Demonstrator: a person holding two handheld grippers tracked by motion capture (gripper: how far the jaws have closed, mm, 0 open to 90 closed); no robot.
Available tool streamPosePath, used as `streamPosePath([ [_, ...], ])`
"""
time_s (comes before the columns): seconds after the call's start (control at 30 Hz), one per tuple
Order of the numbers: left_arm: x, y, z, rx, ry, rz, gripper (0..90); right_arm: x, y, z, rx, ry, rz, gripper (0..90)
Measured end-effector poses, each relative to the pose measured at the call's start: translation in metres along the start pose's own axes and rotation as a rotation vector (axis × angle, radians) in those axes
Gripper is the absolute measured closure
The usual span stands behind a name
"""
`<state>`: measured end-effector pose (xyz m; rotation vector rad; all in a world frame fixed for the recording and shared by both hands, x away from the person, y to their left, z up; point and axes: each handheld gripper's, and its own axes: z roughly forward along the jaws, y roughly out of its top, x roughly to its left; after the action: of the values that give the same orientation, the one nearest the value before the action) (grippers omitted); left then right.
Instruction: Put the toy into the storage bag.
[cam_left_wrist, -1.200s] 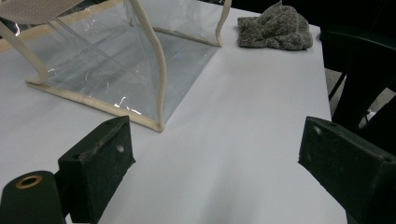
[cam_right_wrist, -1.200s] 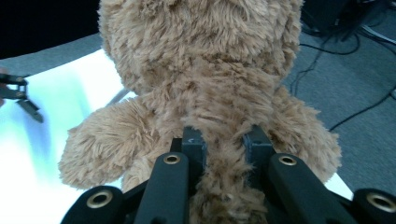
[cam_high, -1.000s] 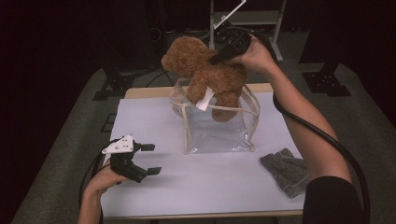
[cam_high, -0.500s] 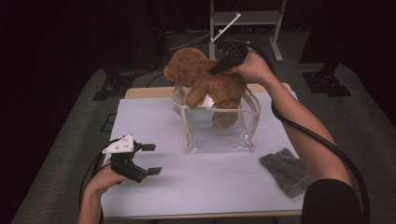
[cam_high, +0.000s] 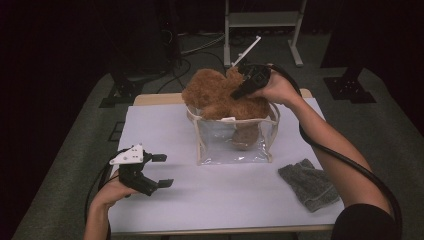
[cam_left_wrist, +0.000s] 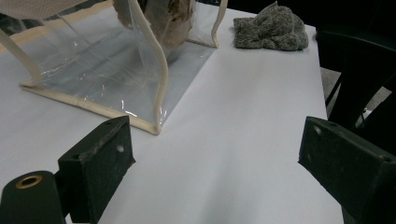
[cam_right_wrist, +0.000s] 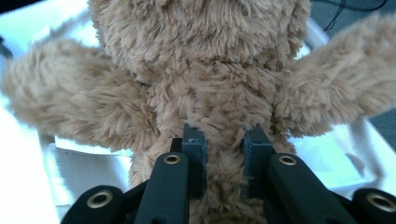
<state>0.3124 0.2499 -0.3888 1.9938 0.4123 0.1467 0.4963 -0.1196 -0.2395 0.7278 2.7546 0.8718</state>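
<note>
Two grippers share this job unevenly: nearest the person, the left gripper (cam_high: 159, 171) rests low on the white counter (cam_high: 165, 135) with its jaws spread wide and nothing between them, the bag's near corner lying ahead of them in the left gripper view and well apart. Off to the right on the same surface lies a crumpled grey knitted cloth (cam_high: 308, 182), untouched. Farther back stands the clear plastic pouch with cream piping (cam_high: 230, 142), mouth upward, and this is where the coming move is decided. The fluffy brown teddy bear (cam_high: 222, 97) sits tilted across that mouth, its long axis leaning from the head at upper left down to one leg that already shows through the clear wall inside the pouch. The right gripper (cam_high: 241, 89), held from the far right side, is clenched on the bear's back; in the right gripper view its jaws pinch the fur just below the neck, both arms splayed to either side. Judging by this, the right hand alone is placed to press the toy straight down. Compared with a second ago, the bear has sunk from clear above the rim to partly inside, while the left gripper has kept its place.
</note>
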Motion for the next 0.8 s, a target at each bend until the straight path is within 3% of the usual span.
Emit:
streamPosePath([
  [0.27, 0.000, 0.000, 0.000, -0.004, 0.002, -0.004, 9.0, 0.007, -0.016, 0.016, 0.071, 0.039, -0.004, 75.2],
  [0.5, 0.000, -0.001, 0.000, -0.002, 0.001, -0.005, 8.9, 0.008, -0.026, 0.024, 0.087, 0.072, -0.001, 75.4],
  [0.8, -0.001, 0.000, -0.001, -0.001, 0.000, -0.002, 9.0, 0.010, -0.032, 0.032, 0.118, 0.079, -0.010, 75.5],
])
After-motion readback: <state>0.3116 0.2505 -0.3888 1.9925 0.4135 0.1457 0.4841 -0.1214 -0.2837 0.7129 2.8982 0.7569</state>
